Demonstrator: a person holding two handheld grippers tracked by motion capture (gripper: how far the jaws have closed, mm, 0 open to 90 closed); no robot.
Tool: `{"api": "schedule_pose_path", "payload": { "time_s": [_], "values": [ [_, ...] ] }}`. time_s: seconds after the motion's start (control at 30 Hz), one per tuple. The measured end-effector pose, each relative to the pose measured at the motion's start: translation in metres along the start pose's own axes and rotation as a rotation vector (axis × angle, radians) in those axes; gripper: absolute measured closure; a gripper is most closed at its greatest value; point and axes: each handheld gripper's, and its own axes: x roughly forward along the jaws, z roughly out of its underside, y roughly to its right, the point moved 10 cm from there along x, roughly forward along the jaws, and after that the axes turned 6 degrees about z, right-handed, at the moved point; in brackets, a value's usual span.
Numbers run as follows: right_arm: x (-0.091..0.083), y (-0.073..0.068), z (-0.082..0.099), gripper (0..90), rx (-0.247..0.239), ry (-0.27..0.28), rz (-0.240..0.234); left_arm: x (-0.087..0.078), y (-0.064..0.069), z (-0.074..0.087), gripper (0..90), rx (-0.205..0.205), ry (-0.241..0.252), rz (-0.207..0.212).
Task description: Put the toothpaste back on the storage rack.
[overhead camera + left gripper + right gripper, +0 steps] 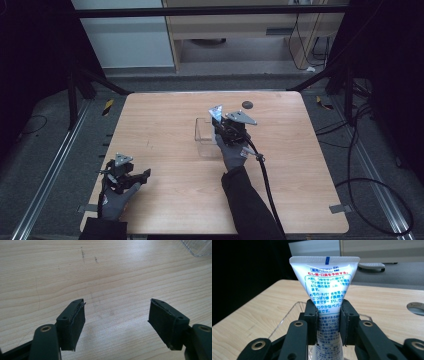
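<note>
Left claw [131, 176] sits idle at the near-left of the counter [170, 200], jaws spread wide, nothing between them; bare wood under it in the left gripper view.

Your right claw [328, 315] is clamped on the toothpaste tube [325, 287]: pads pinch its lower body, crimped end up, tube upright. In the high view that claw [223, 131] hangs mid-counter, right at the clear plastic box [204, 135], with the tube [217, 114] sticking up above it. The right gripper view puts the box's rim [287, 315] directly below and behind the jaws.

My read: pick is done, tube is over or at the box, placement is what's left. Can't tell whether the cap end is already inside. Remaining: lower it in, release, back out.

Far side: a small dark disc [247, 104] near the counter's back edge, untouched.
</note>
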Motion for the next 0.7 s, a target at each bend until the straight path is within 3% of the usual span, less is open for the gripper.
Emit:
{"api": "schedule_pose_path", "payload": {
  "time_s": [0.53, 0.7],
  "values": [
    [0.007, 0.003, 0.027, 67.8, -0.04, -0.098, 0.034, 0.0, 0.0, 0.0, 28.2, 0.002, -0.003, 0.001],
    [0.007, 0.003, 0.028, 65.7, -0.049, -0.103, 0.039, 0.001, 0.0, 0.0, 28.2, 0.002, -0.004, 0.002]
  ]
}}
